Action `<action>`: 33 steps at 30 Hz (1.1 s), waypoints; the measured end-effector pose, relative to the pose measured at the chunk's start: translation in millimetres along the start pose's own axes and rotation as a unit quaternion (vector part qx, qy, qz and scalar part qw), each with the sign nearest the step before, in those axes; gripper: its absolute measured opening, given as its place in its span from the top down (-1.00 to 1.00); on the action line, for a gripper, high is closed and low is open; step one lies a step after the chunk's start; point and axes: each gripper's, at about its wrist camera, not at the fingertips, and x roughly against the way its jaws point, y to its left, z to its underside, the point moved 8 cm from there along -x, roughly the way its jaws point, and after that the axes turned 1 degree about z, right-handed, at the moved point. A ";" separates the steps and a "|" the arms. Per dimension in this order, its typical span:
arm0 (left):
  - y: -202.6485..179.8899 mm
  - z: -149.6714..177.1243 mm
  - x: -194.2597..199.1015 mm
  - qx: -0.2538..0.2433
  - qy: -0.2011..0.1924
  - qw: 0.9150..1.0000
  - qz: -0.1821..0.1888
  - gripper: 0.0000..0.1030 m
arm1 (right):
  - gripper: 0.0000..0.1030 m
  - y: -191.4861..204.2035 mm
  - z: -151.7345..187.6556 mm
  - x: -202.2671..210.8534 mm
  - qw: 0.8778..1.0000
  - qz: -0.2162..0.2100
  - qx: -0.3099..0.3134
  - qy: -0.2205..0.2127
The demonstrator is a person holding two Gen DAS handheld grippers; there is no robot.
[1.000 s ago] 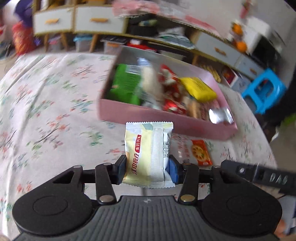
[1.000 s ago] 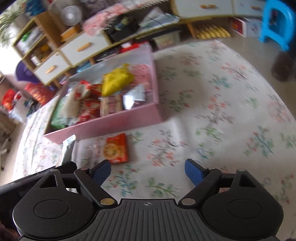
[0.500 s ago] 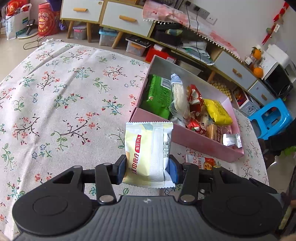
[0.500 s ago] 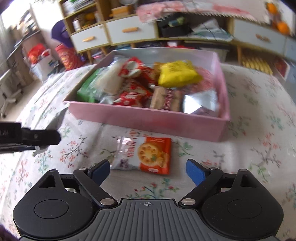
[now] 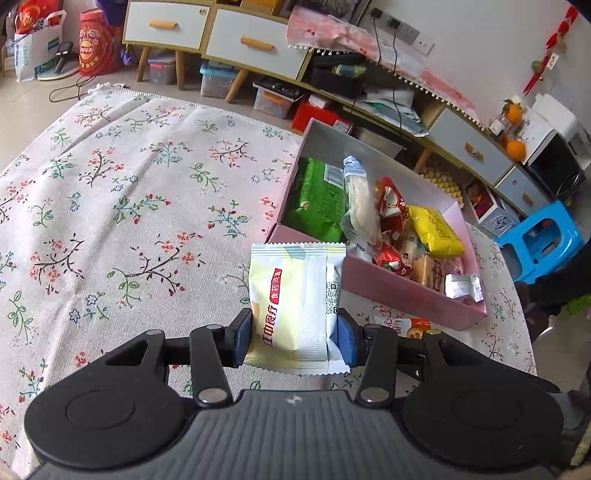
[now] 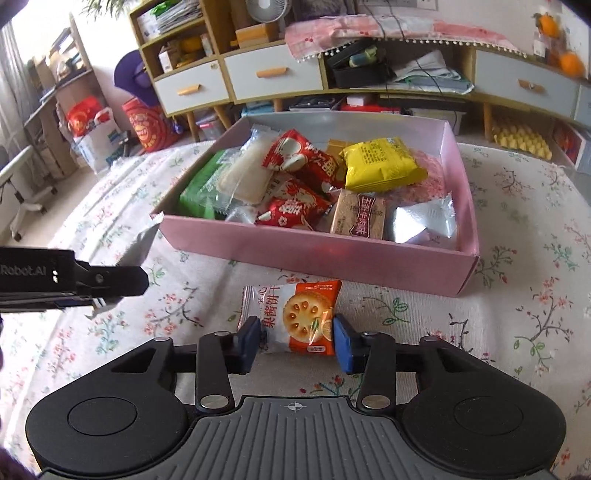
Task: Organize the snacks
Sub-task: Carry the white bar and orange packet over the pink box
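Left gripper clamped on yellow packet, right gripper seemingly pinching biscuit packet, near pink box.

Low wooden cabinet along the far wall, white drawers with orange handles, open shelves crammed with papers and boxes, pink fringed cloth draped on top. Blue plastic stool at right on the pale floor. Daylight from the left, red bags beside the cabinet legs.
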 end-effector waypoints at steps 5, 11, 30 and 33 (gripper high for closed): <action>-1.2 -2.2 1.7 -0.001 -0.004 1.000 0.004 0.16 | 0.26 3.3 -0.4 9.9 1.000 -0.017 -0.023 0.005; -3.6 -3.7 5.8 -0.006 -0.012 1.000 0.006 0.16 | 0.26 -0.8 -1.3 23.0 0.998 -0.029 -0.051 0.006; -25.0 -11.3 19.0 -0.038 -0.055 0.998 0.019 0.16 | 0.26 -20.5 -16.3 58.3 0.992 -0.047 -0.113 -0.016; -28.1 -12.8 19.3 -0.042 -0.062 0.997 0.018 0.16 | 0.25 -25.3 -22.6 65.8 0.991 -0.051 -0.119 -0.026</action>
